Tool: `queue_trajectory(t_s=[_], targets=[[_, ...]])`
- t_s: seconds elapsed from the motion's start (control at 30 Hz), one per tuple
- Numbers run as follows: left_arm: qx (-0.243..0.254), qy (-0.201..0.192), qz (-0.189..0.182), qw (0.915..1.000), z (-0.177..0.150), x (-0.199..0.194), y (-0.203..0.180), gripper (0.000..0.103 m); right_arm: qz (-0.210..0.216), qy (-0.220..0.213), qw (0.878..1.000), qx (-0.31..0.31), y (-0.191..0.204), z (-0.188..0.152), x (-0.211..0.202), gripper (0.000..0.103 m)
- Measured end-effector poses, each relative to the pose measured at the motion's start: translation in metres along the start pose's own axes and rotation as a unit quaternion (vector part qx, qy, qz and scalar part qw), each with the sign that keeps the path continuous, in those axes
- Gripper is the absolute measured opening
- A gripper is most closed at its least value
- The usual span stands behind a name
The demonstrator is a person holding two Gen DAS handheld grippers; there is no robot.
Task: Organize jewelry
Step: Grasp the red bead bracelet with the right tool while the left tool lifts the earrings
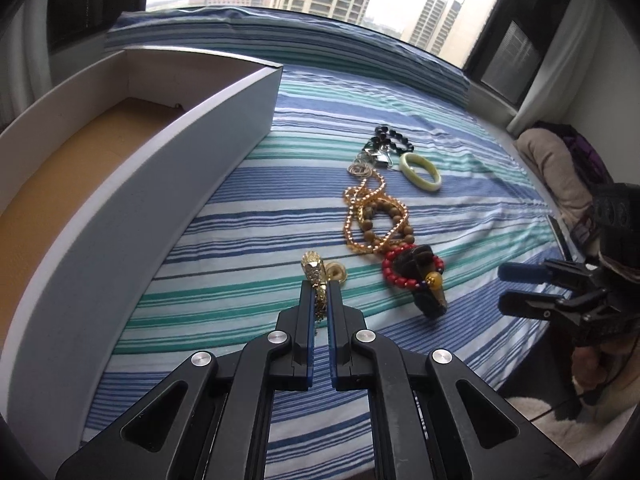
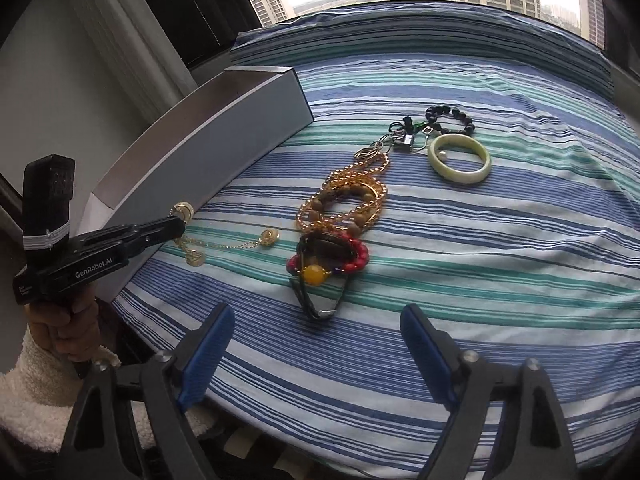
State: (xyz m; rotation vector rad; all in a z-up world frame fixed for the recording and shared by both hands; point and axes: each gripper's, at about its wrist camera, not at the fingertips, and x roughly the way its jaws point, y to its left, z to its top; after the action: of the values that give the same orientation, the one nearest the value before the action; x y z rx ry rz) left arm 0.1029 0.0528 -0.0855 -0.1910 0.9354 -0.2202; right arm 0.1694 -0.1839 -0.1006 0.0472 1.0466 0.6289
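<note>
Left tongs (image 1: 320, 288) pinch our gold chain (image 1: 316, 276) | right tongs (image 2: 316, 332) gape wide | risk: dangling chain snags box (image 1: 160, 184) wall beside us

Everything lies on the bed (image 1: 440, 92), taken here relative to the open box (image 1: 224, 128) at its left side. Just right of the box's wall lies a chain necklace (image 2: 224, 245). Further right a line of jewelry runs away from the near edge: red bead bracelet (image 1: 404, 266), then wooden bead bracelet (image 1: 386, 220), then bangle (image 1: 421, 171), with the dark bead bracelet (image 1: 394, 137) farthest.
</note>
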Motion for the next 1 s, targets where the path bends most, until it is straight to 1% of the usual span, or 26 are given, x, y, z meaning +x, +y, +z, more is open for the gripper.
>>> queue_trajectory(t_s=[0.03,0.1,0.17,0.27,0.33,0.4,0.47,0.5,0.57,0.6,0.63,0.67,0.77,0.83,0.87,1.0], targets=[[-0.004,0.002,0.0,1.0,-0.002,0.0,0.001,0.003,0.015,0.007,1.0,0.006,0.0,0.002,0.01,0.062],[-0.014,0.006,-0.002,0.9999,-0.005,0.001,0.005,0.003,0.027,0.02,0.999,0.018,-0.001,0.006,0.028,0.053],[-0.022,0.009,-0.001,0.9997,-0.008,0.0,0.009,0.003,0.056,0.033,0.997,0.046,-0.005,0.008,0.042,0.053],[-0.025,0.008,0.0,0.9997,-0.011,-0.001,0.011,0.003,0.093,0.049,0.989,0.105,-0.014,0.01,0.058,0.052],[-0.027,0.007,-0.002,0.9996,-0.011,-0.001,0.012,0.003,0.103,0.049,0.983,0.143,-0.021,0.01,0.065,0.052],[-0.029,0.006,-0.003,0.9996,-0.011,0.0,0.012,0.003,0.119,0.05,0.972,0.194,-0.036,0.009,0.074,0.052],[-0.03,0.006,-0.005,0.9995,-0.011,0.0,0.012,0.003,0.141,0.048,0.957,0.249,-0.05,0.003,0.082,0.052],[-0.029,0.006,-0.005,0.9995,-0.01,0.0,0.012,0.003,0.153,0.047,0.949,0.271,-0.055,0.001,0.086,0.049],[-0.028,0.007,-0.006,0.9996,-0.01,0.001,0.012,0.003,0.166,0.039,0.94,0.296,-0.06,-0.003,0.089,0.037],[-0.029,0.008,-0.005,0.9995,-0.01,0.002,0.012,0.003,0.171,0.033,0.936,0.306,-0.061,-0.006,0.09,0.02],[-0.03,0.008,-0.005,0.9995,-0.01,0.003,0.013,0.003,0.175,0.027,0.931,0.32,-0.063,-0.009,0.09,0.017],[-0.031,0.008,-0.005,0.9995,-0.01,0.002,0.013,0.003,0.177,0.023,0.928,0.327,-0.063,-0.011,0.09,0.017],[-0.034,0.008,-0.005,0.9994,-0.01,0.001,0.013,0.003,0.17,0.009,0.932,0.319,-0.058,-0.013,0.083,0.015],[-0.033,0.005,-0.009,0.9994,-0.008,-0.003,0.012,0.003,0.174,0.0,0.937,0.303,-0.053,-0.008,0.078,0.012],[-0.031,0.001,-0.01,0.9995,-0.006,-0.006,0.011,0.003,0.175,-0.005,0.941,0.289,-0.053,-0.001,0.07,0.01],[-0.033,-0.016,-0.017,0.9992,0.003,-0.021,0.011,0.003,0.163,-0.033,0.959,0.23,-0.041,0.027,0.046,0.01]])
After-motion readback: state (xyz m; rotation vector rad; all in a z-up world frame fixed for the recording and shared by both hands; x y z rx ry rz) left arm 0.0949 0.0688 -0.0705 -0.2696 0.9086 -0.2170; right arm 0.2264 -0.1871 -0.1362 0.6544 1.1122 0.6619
